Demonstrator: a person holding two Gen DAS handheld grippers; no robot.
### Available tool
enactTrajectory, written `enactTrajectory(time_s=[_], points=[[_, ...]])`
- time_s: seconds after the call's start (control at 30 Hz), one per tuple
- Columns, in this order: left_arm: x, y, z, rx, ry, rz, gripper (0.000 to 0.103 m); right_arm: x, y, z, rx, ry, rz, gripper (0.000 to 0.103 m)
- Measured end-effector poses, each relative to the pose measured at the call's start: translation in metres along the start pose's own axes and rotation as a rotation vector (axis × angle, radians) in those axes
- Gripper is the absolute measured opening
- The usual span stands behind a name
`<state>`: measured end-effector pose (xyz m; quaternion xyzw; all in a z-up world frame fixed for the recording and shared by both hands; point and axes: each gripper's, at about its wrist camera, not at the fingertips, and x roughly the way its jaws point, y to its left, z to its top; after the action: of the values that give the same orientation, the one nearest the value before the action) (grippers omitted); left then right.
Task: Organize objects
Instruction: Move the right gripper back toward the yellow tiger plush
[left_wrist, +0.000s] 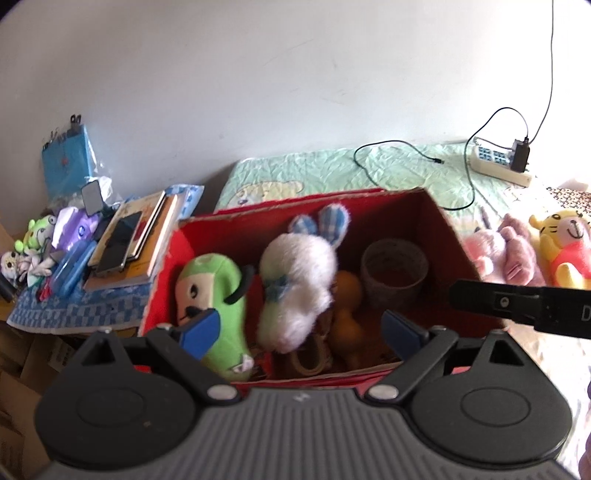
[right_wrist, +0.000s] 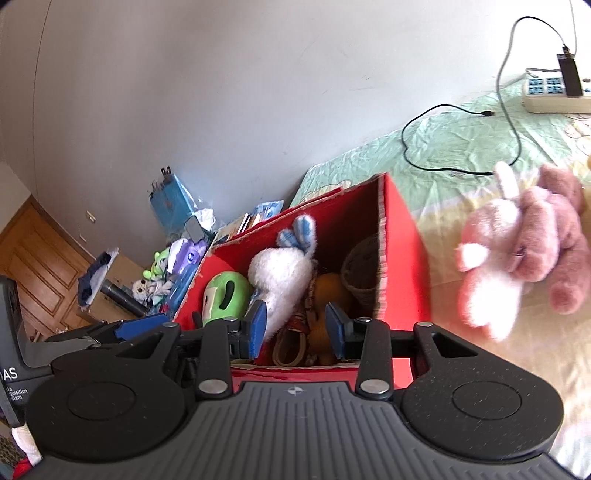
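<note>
Crowding the left of the left wrist view, a stack of books (left_wrist: 133, 243) with a phone (left_wrist: 118, 240) on top sits on a blue checked cloth (left_wrist: 74, 310), beside small plush toys (left_wrist: 37, 240) and a blue package (left_wrist: 66, 162) leaning on the wall. At centre stands the red box (left_wrist: 162, 280), holding one green plush (left_wrist: 214, 295), one white rabbit plush (left_wrist: 295, 280) with blue checked ears, one orange toy (left_wrist: 347, 314) and one brown cup (left_wrist: 393, 271). To the right, on the bed (left_wrist: 406, 166), lie one pink plush (left_wrist: 498, 251) and one yellow tiger plush (left_wrist: 565, 247); a power strip (left_wrist: 498, 162) with a black cable sits at upper right.

The left gripper (left_wrist: 301, 326) hangs over the box's near edge, fingers wide apart and empty. In the right wrist view, the right gripper (right_wrist: 297, 325) has its fingers apart, less widely, touching nothing, with the box's near wall below them.
</note>
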<state>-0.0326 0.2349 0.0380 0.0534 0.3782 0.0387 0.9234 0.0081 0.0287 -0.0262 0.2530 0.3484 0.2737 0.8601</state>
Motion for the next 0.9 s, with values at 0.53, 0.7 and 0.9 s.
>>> enactTrajectory(time_s=[0.53,0.7,0.9], points=[[-0.014,-0.114,0.013,0.149,-0.018,-0.139,0.094,-0.067,-0.093,-0.006,0.196,-0.021,-0.12,0.04],[-0.009,-0.153,0.012,0.196,0.006,-0.191,0.094,-0.085,-0.123,-0.005,0.238,-0.033,-0.151,0.042],[0.008,-0.192,0.014,0.208,0.061,-0.27,0.094,-0.11,-0.159,-0.004,0.29,-0.052,-0.192,0.046]])
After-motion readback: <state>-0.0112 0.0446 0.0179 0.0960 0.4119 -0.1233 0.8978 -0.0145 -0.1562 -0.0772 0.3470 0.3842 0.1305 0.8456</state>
